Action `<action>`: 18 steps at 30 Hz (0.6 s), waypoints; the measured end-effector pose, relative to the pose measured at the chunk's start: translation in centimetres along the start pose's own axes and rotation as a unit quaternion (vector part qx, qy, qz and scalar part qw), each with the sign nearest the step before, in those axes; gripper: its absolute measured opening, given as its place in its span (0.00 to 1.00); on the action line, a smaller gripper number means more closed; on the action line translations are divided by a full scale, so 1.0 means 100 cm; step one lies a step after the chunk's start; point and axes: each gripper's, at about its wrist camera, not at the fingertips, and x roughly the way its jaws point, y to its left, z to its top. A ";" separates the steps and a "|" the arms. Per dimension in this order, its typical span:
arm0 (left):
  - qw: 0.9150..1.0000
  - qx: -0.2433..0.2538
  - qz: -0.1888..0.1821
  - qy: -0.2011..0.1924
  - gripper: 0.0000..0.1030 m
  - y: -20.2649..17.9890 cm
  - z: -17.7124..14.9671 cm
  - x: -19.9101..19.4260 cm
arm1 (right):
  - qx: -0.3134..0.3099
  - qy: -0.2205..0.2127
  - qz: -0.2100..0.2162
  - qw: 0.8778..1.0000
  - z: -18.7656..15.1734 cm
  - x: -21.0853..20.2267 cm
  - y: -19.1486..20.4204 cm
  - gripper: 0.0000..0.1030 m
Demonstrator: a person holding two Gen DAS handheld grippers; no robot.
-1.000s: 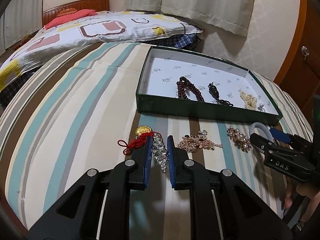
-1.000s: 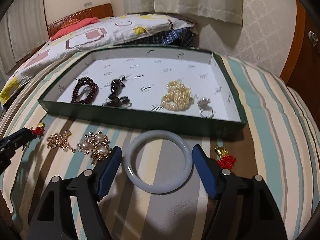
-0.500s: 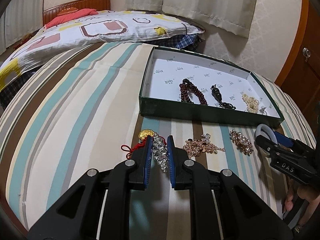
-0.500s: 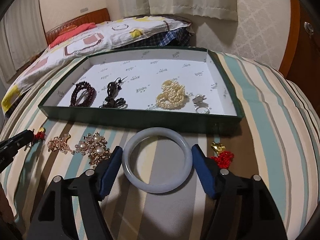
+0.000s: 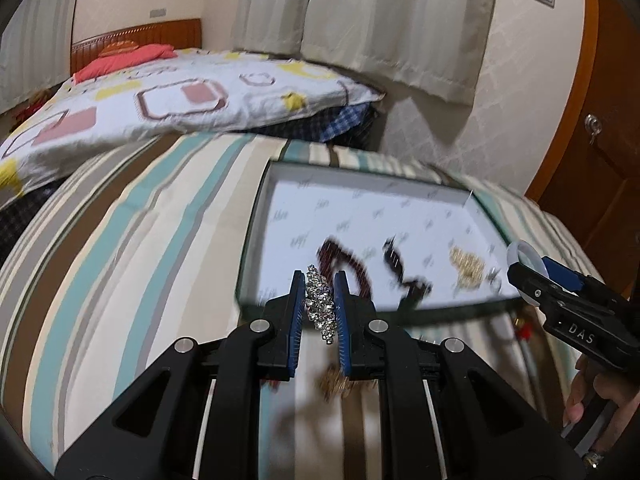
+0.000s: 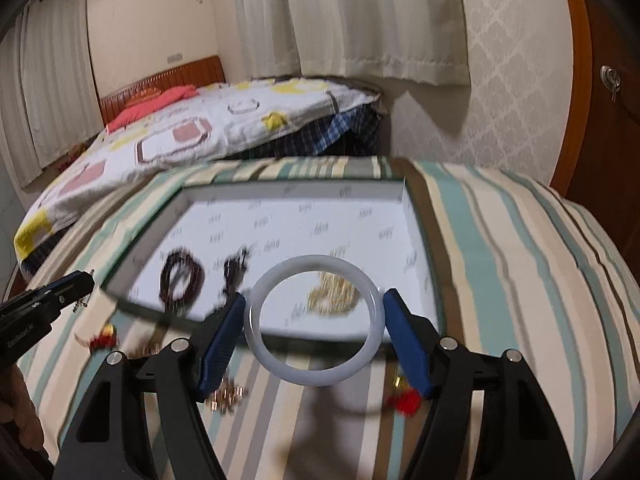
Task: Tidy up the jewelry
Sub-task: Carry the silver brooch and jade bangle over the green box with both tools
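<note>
My left gripper is shut on a glittering rhinestone brooch, held above the striped bed just before the green box. My right gripper is shut on a pale jade bangle and holds it off the bed over the box's near wall. In the white-lined box lie a dark red bead bracelet, a black bead piece and a pearl cluster. Each gripper shows in the other's view: the right one with the bangle, the left one.
On the bedspread before the box lie a gold brooch and two red knot charms. A patterned quilt lies behind, curtains and a wooden door beyond. A person's hand is at the right.
Both grippers have risen off the bed, the left with the rhinestone brooch and the right with the bangle. Both now sit closer to the box, and the views are blurred.
</note>
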 end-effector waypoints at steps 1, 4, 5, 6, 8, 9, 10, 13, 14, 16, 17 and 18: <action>1.000 0.000 -0.003 -0.005 0.15 -0.002 0.007 0.003 | -0.001 -0.006 -0.001 1.000 0.006 0.001 -0.002 0.67; 1.000 0.007 -0.007 -0.015 0.15 -0.007 0.027 0.016 | -0.006 -0.018 -0.001 1.000 0.026 0.012 -0.006 0.67; 1.000 0.008 -0.008 -0.015 0.15 -0.008 0.033 0.021 | -0.006 -0.020 0.001 1.000 0.030 0.016 -0.008 0.67; 1.000 0.006 -0.011 -0.013 0.15 -0.009 0.041 0.030 | -0.007 -0.020 0.003 1.000 0.035 0.021 -0.010 0.67; 1.000 0.005 -0.013 -0.011 0.15 -0.010 0.051 0.044 | -0.010 -0.017 0.002 1.000 0.045 0.037 -0.012 0.67; 1.000 0.008 -0.012 -0.009 0.15 -0.012 0.058 0.055 | -0.011 -0.015 0.001 1.000 0.047 0.042 -0.013 0.67; 1.000 0.010 -0.012 -0.006 0.15 -0.012 0.061 0.062 | -0.014 -0.011 0.001 1.000 0.049 0.049 -0.013 0.67; 1.000 0.020 -0.006 0.008 0.15 -0.015 0.071 0.089 | -0.017 0.009 -0.001 1.000 0.054 0.076 -0.017 0.67; 1.000 0.024 -0.003 0.015 0.15 -0.016 0.073 0.100 | -0.015 0.014 -0.001 1.000 0.054 0.082 -0.019 0.67; 0.999 0.027 -0.001 0.032 0.14 -0.016 0.075 0.116 | -0.014 0.027 -0.001 1.000 0.053 0.094 -0.022 0.67; 0.999 0.026 0.000 0.042 0.15 -0.015 0.075 0.126 | -0.013 0.033 -0.002 0.999 0.052 0.100 -0.024 0.67; 0.998 0.026 -0.001 0.053 0.15 -0.014 0.075 0.135 | -0.013 0.045 -0.001 0.999 0.051 0.108 -0.026 0.67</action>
